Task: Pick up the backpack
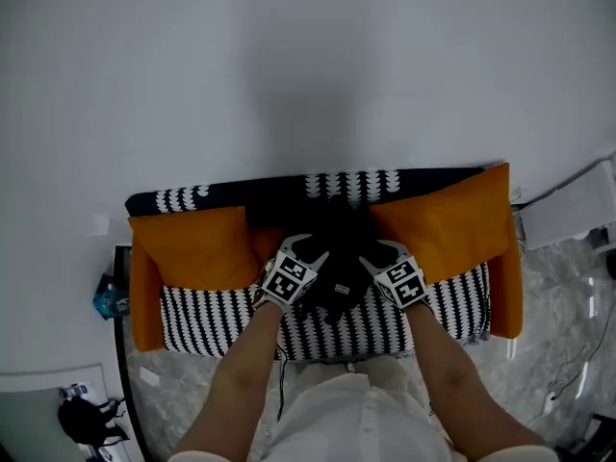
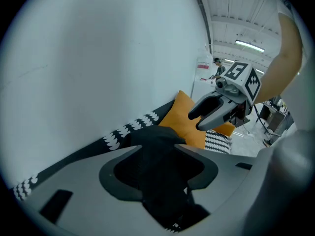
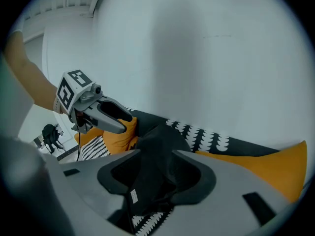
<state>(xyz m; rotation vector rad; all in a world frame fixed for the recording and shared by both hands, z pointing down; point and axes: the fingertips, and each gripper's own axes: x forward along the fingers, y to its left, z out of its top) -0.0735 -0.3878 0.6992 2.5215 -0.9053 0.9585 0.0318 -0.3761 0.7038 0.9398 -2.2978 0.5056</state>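
Your left claw [image 2: 162, 161] and right claw [image 3: 155, 173] both gape around the limp black fabric backpack [image 1: 339, 301] on the black-and-white patterned sofa [image 1: 221, 318]; pinch only slack cloth and it may slip.

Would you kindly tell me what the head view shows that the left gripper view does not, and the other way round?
Only the head view: the whole sofa, its left orange cushion, the person's forearms, the marble floor, and the left gripper seen from outside. Only the left gripper view: ceiling lights, and that gripper's fingers standing apart with the black backpack between them. Both: the backpack, the right gripper and the right orange cushion.
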